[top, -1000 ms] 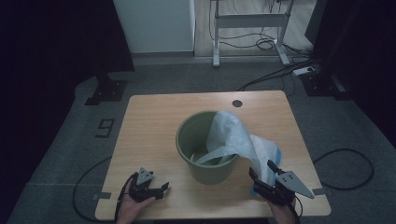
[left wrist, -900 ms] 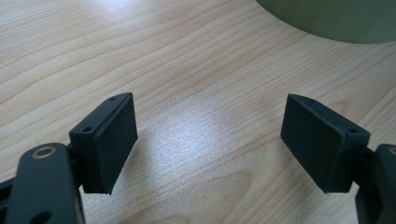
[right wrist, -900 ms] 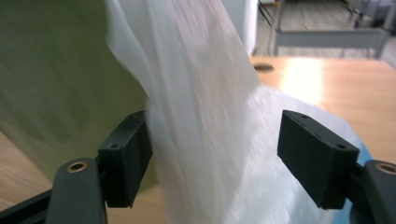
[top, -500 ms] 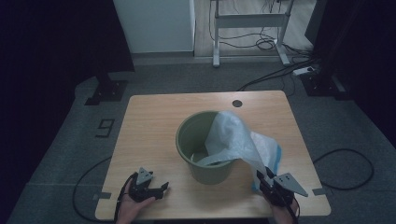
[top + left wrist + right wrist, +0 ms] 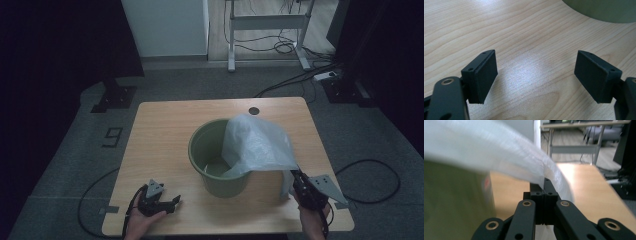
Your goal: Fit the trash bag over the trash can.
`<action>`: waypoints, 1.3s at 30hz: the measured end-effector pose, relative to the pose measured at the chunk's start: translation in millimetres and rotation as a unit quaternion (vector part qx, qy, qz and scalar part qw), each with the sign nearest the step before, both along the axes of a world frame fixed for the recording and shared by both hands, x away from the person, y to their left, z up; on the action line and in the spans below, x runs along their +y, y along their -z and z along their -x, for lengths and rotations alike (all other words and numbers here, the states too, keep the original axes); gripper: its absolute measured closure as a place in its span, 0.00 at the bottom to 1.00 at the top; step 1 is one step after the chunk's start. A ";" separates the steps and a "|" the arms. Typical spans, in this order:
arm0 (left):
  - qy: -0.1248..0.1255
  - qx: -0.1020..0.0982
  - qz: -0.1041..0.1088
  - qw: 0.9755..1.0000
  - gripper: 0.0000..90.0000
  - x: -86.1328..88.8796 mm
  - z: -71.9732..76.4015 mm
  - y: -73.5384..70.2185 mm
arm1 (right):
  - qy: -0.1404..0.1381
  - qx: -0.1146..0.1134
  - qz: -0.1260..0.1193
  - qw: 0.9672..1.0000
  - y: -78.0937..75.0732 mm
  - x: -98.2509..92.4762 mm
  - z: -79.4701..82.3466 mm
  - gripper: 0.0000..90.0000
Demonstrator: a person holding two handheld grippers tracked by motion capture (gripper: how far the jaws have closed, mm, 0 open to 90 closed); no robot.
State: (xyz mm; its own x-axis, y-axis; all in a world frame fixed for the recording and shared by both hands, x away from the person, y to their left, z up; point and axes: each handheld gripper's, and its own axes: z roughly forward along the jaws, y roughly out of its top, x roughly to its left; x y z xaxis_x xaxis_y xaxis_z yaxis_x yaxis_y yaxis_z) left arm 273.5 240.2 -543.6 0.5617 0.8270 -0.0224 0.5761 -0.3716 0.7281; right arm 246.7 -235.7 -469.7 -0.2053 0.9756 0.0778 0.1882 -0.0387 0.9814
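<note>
right gripper (image 5: 299, 181): jaws just closed, now pinching the plastic bag (image 5: 257, 145) hem | bag: draped over right rim of green bin (image 5: 216, 155), stretched taut since a second ago | left gripper (image 5: 170, 203): wide, empty, left of bin | next, likely: spread bag over rim

Translucent plastic bag (image 5: 257, 145) draped over upright green bucket (image 5: 210, 160) rim, mid-table

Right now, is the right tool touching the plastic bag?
Touching. In the right gripper view the right tool has just closed, its jaws pressed together on the edge of the plastic bag, which stretches away toward the green bucket.
</note>
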 end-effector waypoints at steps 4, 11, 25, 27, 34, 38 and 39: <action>-0.001 -0.002 0.003 1.000 0.21 0.1 0.1 -0.1 | 0.006 -0.029 -0.017 0.999 -25.0 -2.2 -4.7 0.98; -0.004 -0.006 0.019 1.000 0.21 0.8 1.3 -6.3 | -0.017 -0.084 -0.036 0.996 -70.0 9.3 -6.6 0.98; -0.056 -0.112 0.095 0.988 0.23 -9.7 25.5 -79.5 | -0.115 -0.124 -0.006 0.986 -104.6 78.2 -11.3 0.98; -0.059 -0.130 0.101 0.985 0.23 -14.3 30.5 -90.3 | -0.124 -0.118 -0.003 0.985 -102.5 84.7 -14.9 0.98; -0.060 -0.147 0.106 0.982 0.23 -36.0 38.3 -119.0 | -0.145 -0.111 0.007 0.983 -100.5 95.4 -17.3 0.98; -0.062 -0.164 0.115 0.978 0.23 -46.1 35.5 -128.1 | -0.144 -0.107 0.006 0.984 -102.6 92.9 -18.6 0.98; -0.064 -0.171 0.125 0.975 0.23 -47.6 34.6 -130.6 | -0.144 -0.105 0.005 0.984 -102.9 91.9 -19.0 0.98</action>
